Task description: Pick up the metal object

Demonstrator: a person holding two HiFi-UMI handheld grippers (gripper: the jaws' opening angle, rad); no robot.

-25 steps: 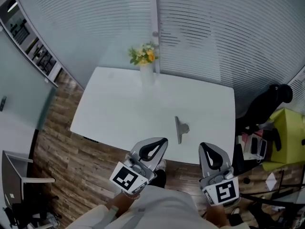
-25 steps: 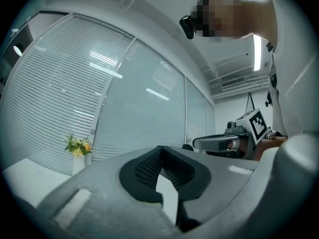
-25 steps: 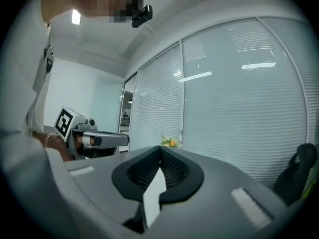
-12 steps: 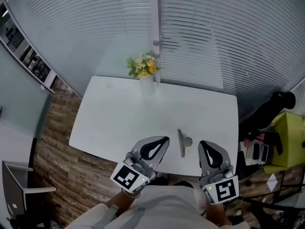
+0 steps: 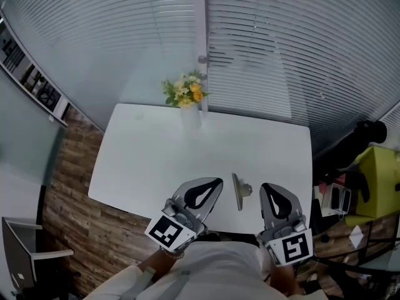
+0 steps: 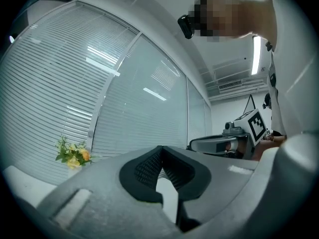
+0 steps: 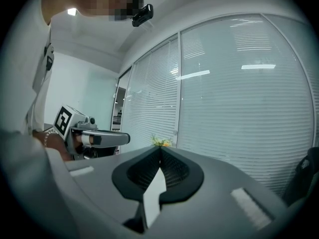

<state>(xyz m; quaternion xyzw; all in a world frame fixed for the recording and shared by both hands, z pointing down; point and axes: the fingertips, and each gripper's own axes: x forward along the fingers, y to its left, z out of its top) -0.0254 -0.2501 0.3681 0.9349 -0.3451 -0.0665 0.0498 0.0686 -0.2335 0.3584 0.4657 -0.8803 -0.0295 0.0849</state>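
Note:
The metal object [image 5: 239,191], a slim grey bar with a small rounded lug on its right side, lies flat on the white table [image 5: 144,155] near the front edge. My left gripper [image 5: 217,182] hovers just to its left, shut with nothing between the jaws. My right gripper [image 5: 265,187] hovers just to its right, also shut and empty. Neither touches the object. In the left gripper view the closed left gripper [image 6: 160,147] points up at the blinds. The right gripper view shows the right gripper [image 7: 160,148] shut likewise. The object is hidden in both gripper views.
A vase of yellow flowers [image 5: 186,99] stands at the table's far edge before a wall of blinds. A black chair [image 5: 350,147] and a yellow-green box [image 5: 381,180] sit to the right of the table. Wood floor [image 5: 81,224] lies on the left.
The table and the metal object have drawn closer, so the object now lies between the two gripper tips. Both grippers keep the same shut stance.

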